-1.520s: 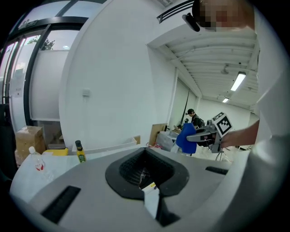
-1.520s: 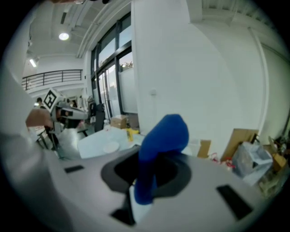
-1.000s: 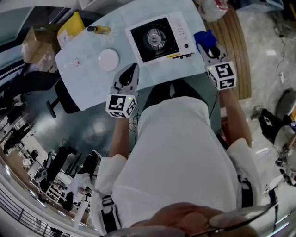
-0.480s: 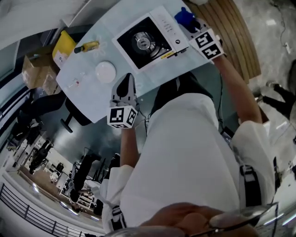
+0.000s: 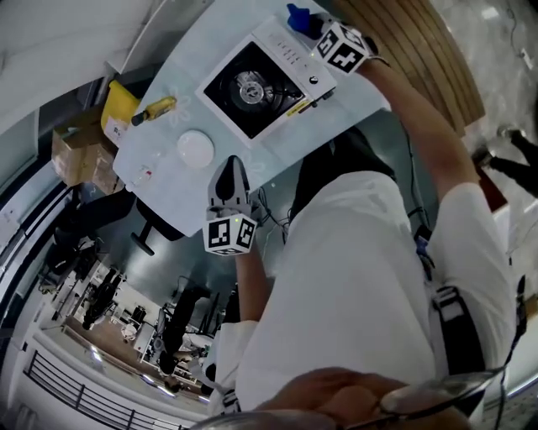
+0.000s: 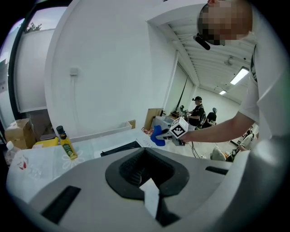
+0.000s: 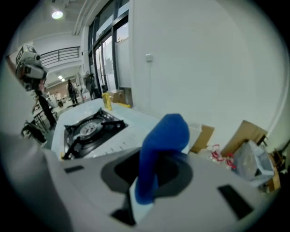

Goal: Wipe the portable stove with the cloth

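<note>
Head view: nearest to me, my left hand-held gripper (image 5: 233, 165) hangs at the near edge of the tabletop (image 5: 210, 42), well short of the stove (image 5: 261, 80). In the left gripper view I see its jaws pressed together with nothing between them.

Just past its tip and a little to the left, a round white disc (image 5: 195, 149) lies flat on the tabletop. Farther left a yellow bottle (image 5: 155, 107) stands upright with its dark cap on, as the left gripper view shows.

The stove sits toward the right of the tabletop: a white body, a black burner well in the middle, and a strip of controls along its right side.

At the stove's far right corner, with my arm stretched out, is my right hand-held gripper (image 5: 313, 25). It is clamped on the blue cloth (image 5: 298, 17). In the right gripper view the cloth bulges up out of the jaws in a rounded fold. The cloth is just beside the stove's control strip; I cannot tell whether it touches the stove.

Off the left end of the tabletop a cardboard box (image 5: 74, 151) sits on the floor.
</note>
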`<move>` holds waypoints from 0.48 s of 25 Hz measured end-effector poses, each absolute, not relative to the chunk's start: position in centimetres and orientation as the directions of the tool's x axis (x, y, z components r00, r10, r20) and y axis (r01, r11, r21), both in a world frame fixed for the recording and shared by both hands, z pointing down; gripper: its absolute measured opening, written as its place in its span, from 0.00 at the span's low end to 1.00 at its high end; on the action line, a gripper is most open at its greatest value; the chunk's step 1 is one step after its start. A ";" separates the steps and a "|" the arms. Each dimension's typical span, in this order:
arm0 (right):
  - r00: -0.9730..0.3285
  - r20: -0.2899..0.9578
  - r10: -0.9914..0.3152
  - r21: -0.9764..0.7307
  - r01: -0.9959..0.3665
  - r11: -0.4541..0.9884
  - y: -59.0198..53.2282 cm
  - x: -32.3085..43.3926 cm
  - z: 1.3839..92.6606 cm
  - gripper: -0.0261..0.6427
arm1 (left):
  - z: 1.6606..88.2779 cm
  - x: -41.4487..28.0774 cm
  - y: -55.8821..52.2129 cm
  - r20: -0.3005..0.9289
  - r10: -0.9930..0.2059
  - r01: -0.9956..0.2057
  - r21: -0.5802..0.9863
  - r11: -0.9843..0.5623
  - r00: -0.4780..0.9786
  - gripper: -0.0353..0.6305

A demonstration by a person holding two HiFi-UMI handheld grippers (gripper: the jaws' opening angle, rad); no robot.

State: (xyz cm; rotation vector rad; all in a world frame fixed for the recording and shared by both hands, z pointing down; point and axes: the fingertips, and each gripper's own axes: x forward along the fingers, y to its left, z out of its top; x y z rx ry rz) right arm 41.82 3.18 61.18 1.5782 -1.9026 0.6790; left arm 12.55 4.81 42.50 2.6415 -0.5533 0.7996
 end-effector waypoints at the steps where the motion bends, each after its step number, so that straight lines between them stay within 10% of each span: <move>1: -0.147 0.714 -0.684 -0.021 -0.982 0.190 2.7 42.1 61.9 0.15 | 42.6 12.4 5.0 0.587 -0.271 -0.457 0.193 -0.868 0.763 0.10; 12: -0.164 0.806 -0.569 0.063 -0.932 0.357 -0.5 43.0 67.6 0.15 | 43.7 10.7 6.0 0.631 -0.299 -0.515 0.189 -0.836 0.716 0.10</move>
